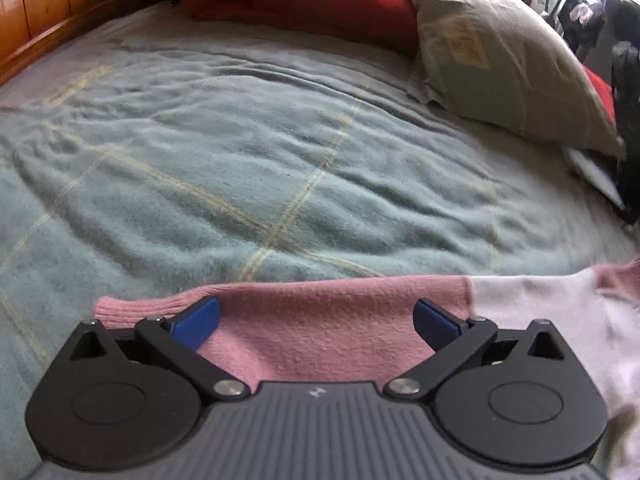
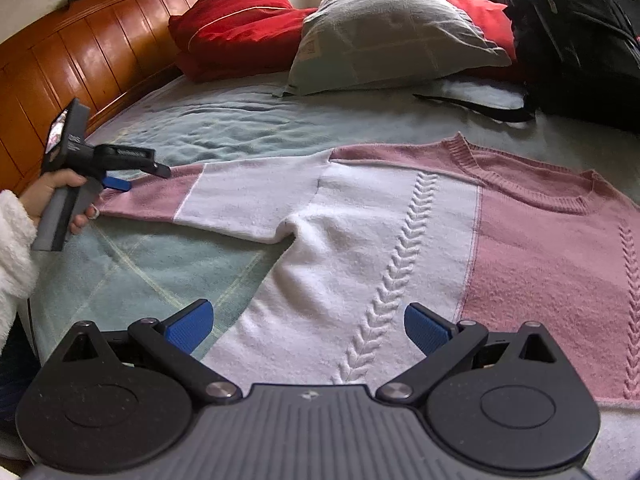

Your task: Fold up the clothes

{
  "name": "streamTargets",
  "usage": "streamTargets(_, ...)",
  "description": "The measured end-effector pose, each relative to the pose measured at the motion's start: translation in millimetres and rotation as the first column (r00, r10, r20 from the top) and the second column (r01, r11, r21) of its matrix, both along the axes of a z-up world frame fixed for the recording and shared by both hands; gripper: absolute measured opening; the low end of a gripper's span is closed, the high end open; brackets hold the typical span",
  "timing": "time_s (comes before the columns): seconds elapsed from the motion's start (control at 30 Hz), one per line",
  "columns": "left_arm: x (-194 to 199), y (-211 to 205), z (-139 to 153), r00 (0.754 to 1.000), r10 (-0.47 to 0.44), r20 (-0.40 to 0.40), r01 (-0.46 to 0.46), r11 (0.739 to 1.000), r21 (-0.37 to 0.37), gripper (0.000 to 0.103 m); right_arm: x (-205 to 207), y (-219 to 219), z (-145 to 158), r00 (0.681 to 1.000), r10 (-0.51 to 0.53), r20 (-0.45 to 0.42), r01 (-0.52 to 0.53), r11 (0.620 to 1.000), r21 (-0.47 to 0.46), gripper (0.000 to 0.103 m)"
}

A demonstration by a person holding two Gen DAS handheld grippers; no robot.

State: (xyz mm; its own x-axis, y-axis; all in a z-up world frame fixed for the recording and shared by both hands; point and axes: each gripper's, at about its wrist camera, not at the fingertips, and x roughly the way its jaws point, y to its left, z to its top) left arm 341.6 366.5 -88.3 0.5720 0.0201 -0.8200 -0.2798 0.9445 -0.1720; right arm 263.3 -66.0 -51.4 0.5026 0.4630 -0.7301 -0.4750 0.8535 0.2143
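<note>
A pink and white knit sweater [image 2: 400,220] lies spread flat, front up, on the bed, with its neckline at the far right. One sleeve stretches out to the left and ends in a pink cuff [image 1: 320,340]. My left gripper [image 1: 316,320] is open, its blue pads either side of that cuff. The right wrist view shows the left gripper [image 2: 138,178] held by a hand in a white fluffy sleeve. My right gripper [image 2: 310,326] is open just above the white lower body of the sweater, near the hem, holding nothing.
A teal blanket [image 1: 240,152] covers the bed. Red pillows [image 2: 240,28] and a grey pillow [image 2: 384,28] lie at the far end. A black backpack [image 2: 580,40] sits at the far right, with its strap on the blanket. A wooden headboard [image 2: 80,52] runs along the left.
</note>
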Motion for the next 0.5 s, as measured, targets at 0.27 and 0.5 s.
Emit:
streamTargets(0.27, -28, -18, -4, 0.984, -0.179, 0.023, 0.180, 0.981, -0.077, 0.102, -4, 11, 0, 0.999, 0.031, 0.008, -0.031, 0.999, 0.010, 0.103)
streamTargets(0.5, -78, 24, -4, 0.969, -0.227, 0.098, 0.236, 0.968, -0.083, 0.102, -5, 3, 0, 1.000, 0.012, 0.017, -0.011, 1.000, -0.022, 0.103)
